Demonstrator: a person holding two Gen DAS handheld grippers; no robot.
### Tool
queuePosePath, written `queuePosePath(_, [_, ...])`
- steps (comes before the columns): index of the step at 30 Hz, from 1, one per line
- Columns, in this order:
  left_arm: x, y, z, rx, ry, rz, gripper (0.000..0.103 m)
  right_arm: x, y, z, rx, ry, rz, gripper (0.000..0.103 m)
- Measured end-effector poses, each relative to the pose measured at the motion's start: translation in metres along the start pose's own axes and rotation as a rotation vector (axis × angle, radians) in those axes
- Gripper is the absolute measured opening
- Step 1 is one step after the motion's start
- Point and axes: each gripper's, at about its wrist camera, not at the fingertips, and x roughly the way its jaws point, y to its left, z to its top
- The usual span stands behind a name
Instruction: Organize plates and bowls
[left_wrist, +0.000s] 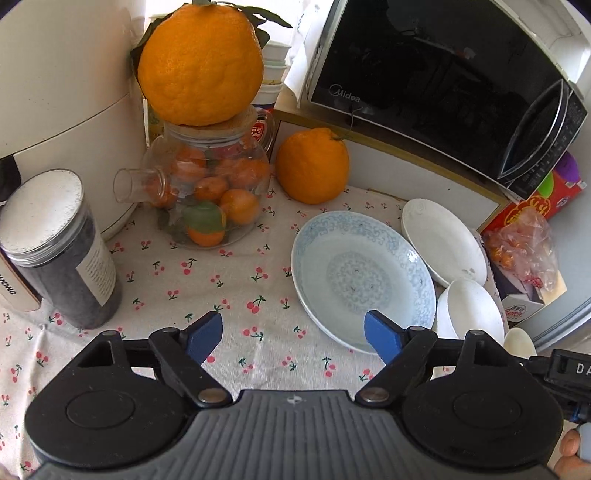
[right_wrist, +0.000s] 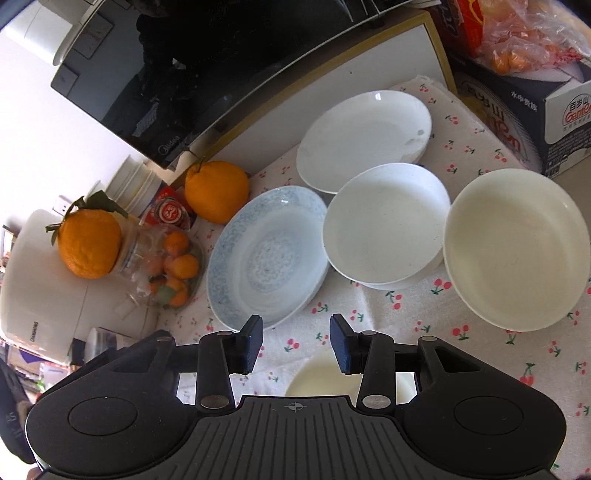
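Bench inventory, my view. Left gripper (left_wrist: 293, 336): jaws wide, holding nothing, over the blue-patterned plate's (left_wrist: 360, 275) near rim. Right gripper (right_wrist: 296, 341): jaws moderately apart, holding nothing. Half-hidden beneath it: a cream dish (right_wrist: 321, 373), type unclear. Toward the right edge: white plate (right_wrist: 364, 138), white bowl (right_wrist: 384, 225), cream bowl (right_wrist: 517, 247). Cherry-print cloth (left_wrist: 207, 280) covers the bench; microwave (left_wrist: 443, 81) at the back edge, cut off above.
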Motion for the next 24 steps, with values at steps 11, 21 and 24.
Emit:
queuePosePath(11, [0.041,-0.004,0.016,-0.001,0.022,0.011,0.048,0.050,0.004,0.009,0.040,0.050,-0.069,0.043])
queuePosePath(21, [0.067,0.006,0.021,-0.053,0.041,-0.029,0.040,0.076,0.003,0.009,0.007,0.052,-0.114,0.043])
queuePosePath(24, [0.071,0.001,0.022,-0.038,0.036,-0.023,0.041,0.082,0.003,0.009,0.012,0.051,-0.123,0.043])
